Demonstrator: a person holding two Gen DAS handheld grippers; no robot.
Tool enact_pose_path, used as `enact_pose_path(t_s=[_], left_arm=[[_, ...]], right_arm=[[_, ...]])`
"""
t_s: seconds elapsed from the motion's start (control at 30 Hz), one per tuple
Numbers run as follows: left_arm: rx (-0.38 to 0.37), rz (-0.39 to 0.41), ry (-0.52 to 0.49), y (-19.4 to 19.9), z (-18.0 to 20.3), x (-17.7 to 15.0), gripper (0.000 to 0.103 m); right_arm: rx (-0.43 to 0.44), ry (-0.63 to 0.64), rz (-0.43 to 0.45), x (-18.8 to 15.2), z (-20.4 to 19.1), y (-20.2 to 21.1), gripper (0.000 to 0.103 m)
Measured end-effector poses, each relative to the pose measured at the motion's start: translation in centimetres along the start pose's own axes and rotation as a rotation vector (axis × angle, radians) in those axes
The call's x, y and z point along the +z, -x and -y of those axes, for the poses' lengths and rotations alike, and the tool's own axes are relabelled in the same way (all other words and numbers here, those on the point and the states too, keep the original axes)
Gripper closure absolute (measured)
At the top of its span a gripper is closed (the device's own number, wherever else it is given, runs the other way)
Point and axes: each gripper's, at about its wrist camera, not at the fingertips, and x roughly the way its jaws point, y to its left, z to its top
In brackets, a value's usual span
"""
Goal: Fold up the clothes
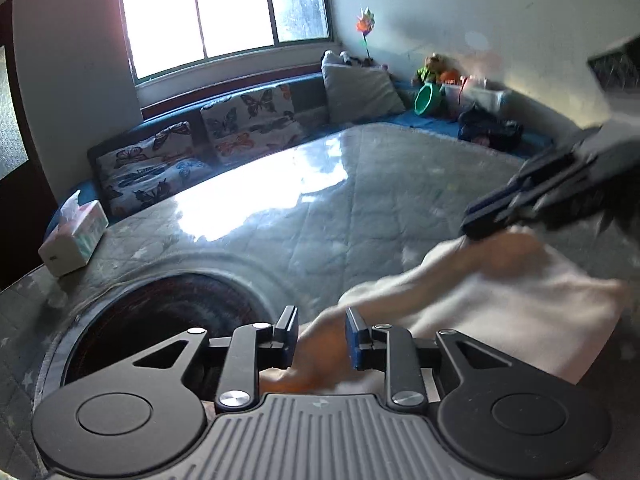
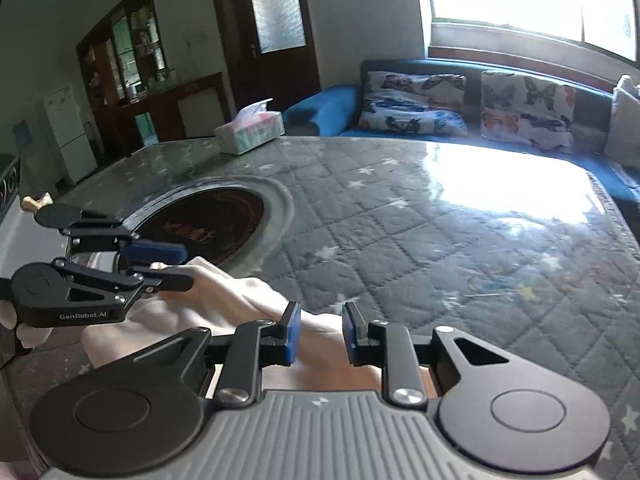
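Left wrist view: left gripper (image 1: 322,338) is sitting with its jaws apart, cream cloth (image 1: 500,300) lying between the blue pads, not pinched. The cloth is lying on the quilted grey table cover (image 1: 320,216), near edge, beside the round dark inset (image 1: 160,320). Right gripper (image 1: 492,216) is coming in blurred from the right, tips touching the cloth's far edge; can't tell whether it is clamping. Tissue box (image 1: 74,240) is sitting far left.

Right wrist view: right gripper (image 2: 320,332) is showing jaws spread, cloth (image 2: 240,300) lying between them, loose. Left gripper (image 2: 168,264) is at left, fingers over the cloth's bunched corner. Butterfly cushions (image 2: 416,104) are lining the blue sofa (image 2: 320,108).
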Motion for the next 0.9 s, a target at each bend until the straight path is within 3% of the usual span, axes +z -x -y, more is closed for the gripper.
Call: enact_pose_path(t_s=[0.1,0.23,0.47,0.7,0.9], left_arm=[[-0.066,0.01,0.008,0.2,0.8,0.7,0.079],[-0.089,-0.032,0.004,-1.5,1.7,0.8,0.079],[-0.062,-0.075,0.055,-4.3,0.9,0.7,0.077],[-0.058,-0.058,0.047,-3.9,1.0,0.3,0.077],[-0.058,-0.031,0.088,-2.0,0.4,0.0,0.077]], right_arm=[[0.005,0.007,-0.024,-0.1,-0.6,-1.4,0.082],[-0.011,0.015,-0.034,-0.3,-1.0,-2.9,0.083],[-0.048,0.005,-0.045,-0.9,-1.1,-4.1,0.082],[0.001,0.042,-0.03,0.1,-2.4,-4.3,0.082],[-0.021,0.044,-0.064,0.1,-2.7,-6.5,0.082]])
